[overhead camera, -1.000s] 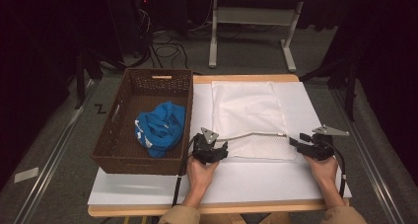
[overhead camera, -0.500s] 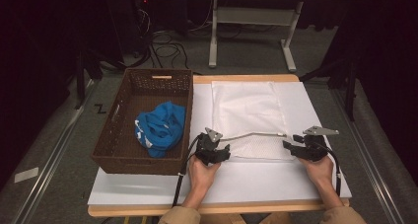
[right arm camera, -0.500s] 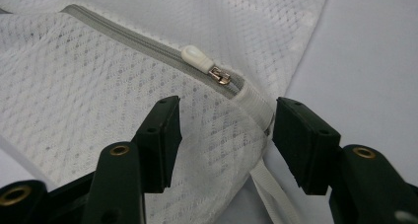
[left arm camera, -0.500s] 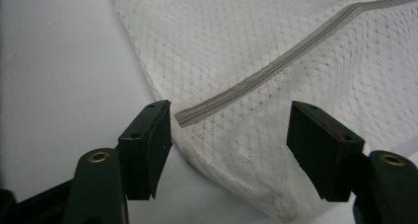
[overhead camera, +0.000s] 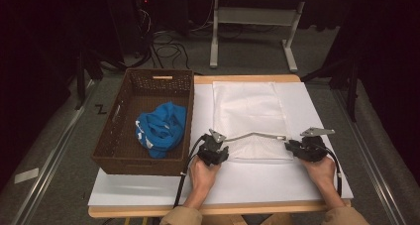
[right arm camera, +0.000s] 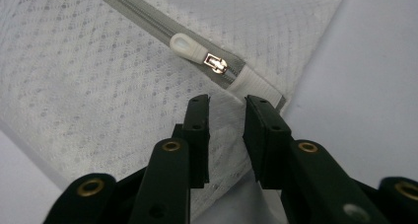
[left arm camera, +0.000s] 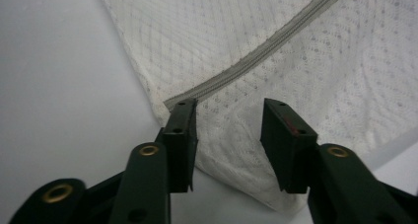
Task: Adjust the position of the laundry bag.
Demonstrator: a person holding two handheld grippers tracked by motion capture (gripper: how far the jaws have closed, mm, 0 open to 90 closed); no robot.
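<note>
A white mesh bag (overhead camera: 247, 111) lies flat on the white table (overhead camera: 257, 180), its grey zipper (overhead camera: 255, 134) along the near edge and bowed slightly upward. My left gripper (overhead camera: 224, 144) sits at the bag's near left corner. In the left gripper view its jaws (left arm camera: 229, 110) have just been closing and stand apart with the corner fabric (left arm camera: 231, 135) and the zipper's end between them. My right gripper (overhead camera: 293, 146) is at the near right corner. Its jaws (right arm camera: 226, 105) have also just been closing and keep a narrow gap over the mesh, just below the zipper pull (right arm camera: 190, 46).
A dark wicker basket (overhead camera: 124, 111) stands on the table's left side with a crumpled blue cloth (overhead camera: 161, 128) inside. Bare white tabletop runs in front of the bag and to its right. Beyond the table's far edge are cables and a stand's legs (overhead camera: 215, 41) on the floor.
My right gripper has shifted slightly left, in toward the bag's right corner. The left gripper has stayed put at the left corner.
</note>
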